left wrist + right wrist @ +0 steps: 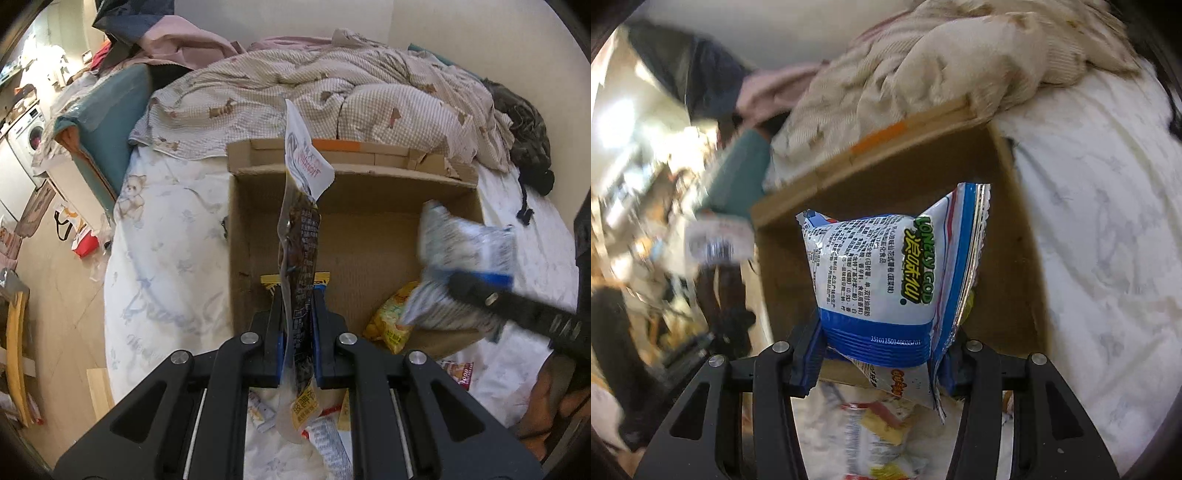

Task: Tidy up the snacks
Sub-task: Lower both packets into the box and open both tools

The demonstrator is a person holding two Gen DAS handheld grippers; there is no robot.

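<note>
Nearest the left wrist camera, the left gripper (297,325) has its jaws pressed together on a long dark snack pouch (301,258), which stands upright between them, its white top edge reaching toward the far side of the cardboard box (347,184). Loose snack wrappers (325,439) lie on the white bed sheet (166,258) just below the gripper. Inside the box, a yellow snack bag (391,317) rests near the right corner, and a yellow-edged packet (271,280) shows behind the pouch.

At the right, the right gripper (882,354) has its jaws clamped on a puffy blue-and-white snack bag (886,266) (printed "LONELY GOD"), held over the open box (1015,258). A checked duvet (332,92) is bunched on the bed beyond the box. Much of the right view is blurred.
</note>
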